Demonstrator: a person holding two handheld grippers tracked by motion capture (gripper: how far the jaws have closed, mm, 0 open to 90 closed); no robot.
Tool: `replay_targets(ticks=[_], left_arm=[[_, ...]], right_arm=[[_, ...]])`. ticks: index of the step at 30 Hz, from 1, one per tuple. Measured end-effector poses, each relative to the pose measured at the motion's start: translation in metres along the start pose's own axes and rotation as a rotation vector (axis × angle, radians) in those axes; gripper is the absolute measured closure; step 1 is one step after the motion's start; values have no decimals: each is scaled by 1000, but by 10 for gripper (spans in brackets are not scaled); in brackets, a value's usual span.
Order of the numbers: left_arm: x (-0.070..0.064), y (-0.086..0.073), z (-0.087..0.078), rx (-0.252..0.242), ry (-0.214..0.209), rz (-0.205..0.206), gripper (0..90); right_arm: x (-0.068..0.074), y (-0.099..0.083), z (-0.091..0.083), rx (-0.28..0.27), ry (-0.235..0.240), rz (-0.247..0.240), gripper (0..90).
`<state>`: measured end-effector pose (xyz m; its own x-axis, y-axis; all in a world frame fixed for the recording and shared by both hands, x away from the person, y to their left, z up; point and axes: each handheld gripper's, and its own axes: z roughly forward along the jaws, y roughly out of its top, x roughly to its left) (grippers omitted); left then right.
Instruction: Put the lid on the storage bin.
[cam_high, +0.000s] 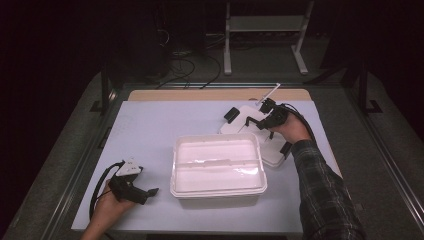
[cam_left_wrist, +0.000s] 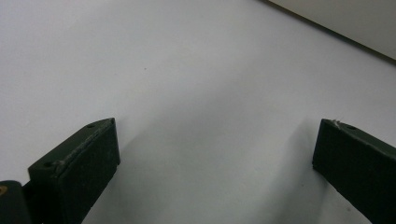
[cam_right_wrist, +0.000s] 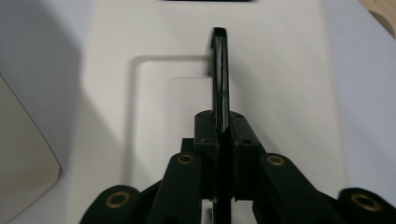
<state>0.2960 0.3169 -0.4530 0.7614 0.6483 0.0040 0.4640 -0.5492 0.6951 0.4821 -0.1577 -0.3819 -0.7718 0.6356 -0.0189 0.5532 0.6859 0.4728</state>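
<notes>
Gripping a thin black handle (cam_right_wrist: 219, 70) edge-on, the right tool (cam_high: 267, 114) had its jaws pressed flat against both faces of that upright bar, which rose from a white lid (cam_high: 260, 137) lying on the surface (cam_high: 150, 130) just behind and to the right of a white bin (cam_high: 218, 167). The lid looked like light, stiff moulded plastic, smooth enough to slide on the pale sheet, with black clips at its corners. The handle seemed the natural place to hold it, though a hold so narrow would probably let the lid swing or tilt once lifted. The bin sat open near the middle of the surface, its near corner touching or overlapping the lid's edge; which, I could not tell.

The left tool (cam_high: 150, 191) rested low at the bin's front-left, jaws spread wide over bare surface and holding nothing. Room for moving was generous to the left and behind the bin. The right side was tighter, the lid lying close to the surface's right edge.
</notes>
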Motion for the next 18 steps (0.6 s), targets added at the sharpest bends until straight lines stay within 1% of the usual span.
replay_targets(ticks=[3,5,8,10,16,18], left_arm=[[0,0,0,0,0,0,0],[0,0,0,0,0,0,0],[0,0,0,0,0,-1,0],[0,0,0,0,-1,-1,0],[0,0,0,0,0,-1,0],[0,0,0,0,0,1,0]], right_arm=[[-4,-2,-6,-8,11,11,841],[-7,-4,-13,-12,-11,9,842],[-12,-7,-27,-25,-12,25,842],[-16,-9,-41,-31,-32,25,842],[-21,-8,-75,-58,-49,34,843],[-22,-6,-88,-73,-55,28,842]])
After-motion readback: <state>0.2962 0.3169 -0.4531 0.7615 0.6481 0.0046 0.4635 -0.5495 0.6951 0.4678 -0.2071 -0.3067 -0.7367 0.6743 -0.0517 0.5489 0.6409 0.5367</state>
